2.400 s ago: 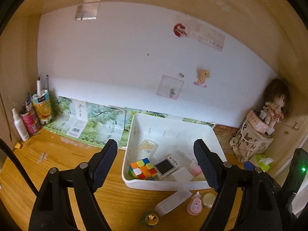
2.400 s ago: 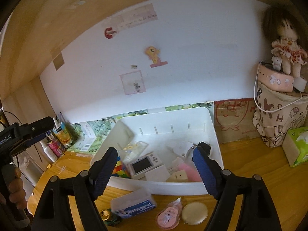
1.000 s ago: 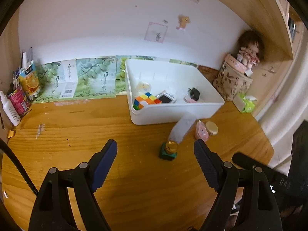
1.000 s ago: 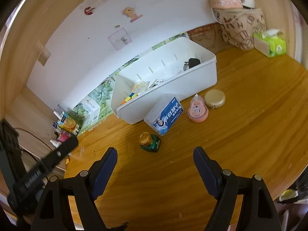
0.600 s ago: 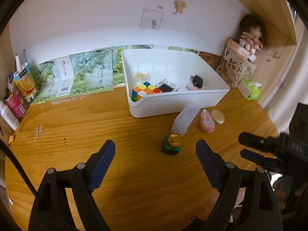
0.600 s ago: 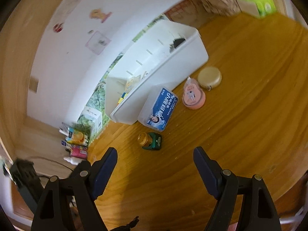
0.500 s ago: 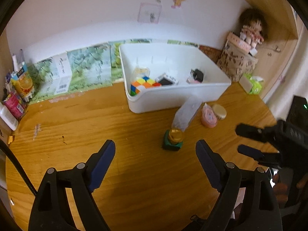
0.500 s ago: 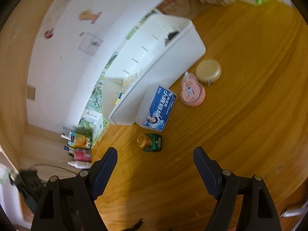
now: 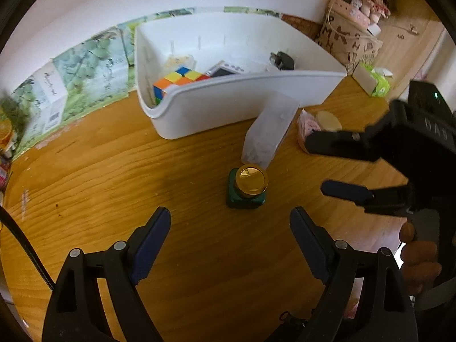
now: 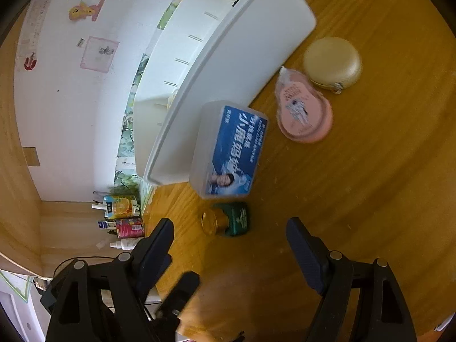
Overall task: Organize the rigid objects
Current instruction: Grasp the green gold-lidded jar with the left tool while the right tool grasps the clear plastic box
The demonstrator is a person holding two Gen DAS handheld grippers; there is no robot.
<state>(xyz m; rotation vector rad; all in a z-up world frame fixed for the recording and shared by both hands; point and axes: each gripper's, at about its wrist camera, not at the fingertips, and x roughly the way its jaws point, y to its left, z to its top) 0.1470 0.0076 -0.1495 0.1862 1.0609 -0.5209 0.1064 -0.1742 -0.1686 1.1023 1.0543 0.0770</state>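
Left wrist view: nearest, the left gripper (image 9: 230, 235) hangs with jaws wide and empty, the green bottle (image 9: 247, 188) with its gold cap upright just beyond; the right gripper (image 9: 313, 168), equally open and empty, sits to its right; centre one gripper over the cap, squeeze the squarish body, not the cap; farther stand the translucent box (image 9: 269, 131) and white bin (image 9: 242, 105).

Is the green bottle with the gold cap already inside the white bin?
No, the green bottle stands on the wooden desk outside the white bin.
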